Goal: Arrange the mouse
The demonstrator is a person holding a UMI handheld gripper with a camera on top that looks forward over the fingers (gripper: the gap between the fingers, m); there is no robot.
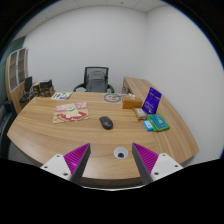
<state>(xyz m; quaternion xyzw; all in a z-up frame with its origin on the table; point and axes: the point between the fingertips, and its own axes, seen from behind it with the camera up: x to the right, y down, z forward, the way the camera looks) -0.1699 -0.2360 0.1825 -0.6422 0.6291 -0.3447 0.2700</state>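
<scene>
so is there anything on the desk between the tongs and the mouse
In the gripper view, only bare wooden desk lies between the open tongs and the mouse; a round cable grommet sits between the fingers.

dark mouse [106, 123], mid-desk, lying flat

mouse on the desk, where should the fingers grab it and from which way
Probably across its two long flanks, coming down from above. The mouse lies flat and low on the wooden desk, beyond the open fingers, with bare desk on both sides, so each finger has room to drop beside it.
</scene>
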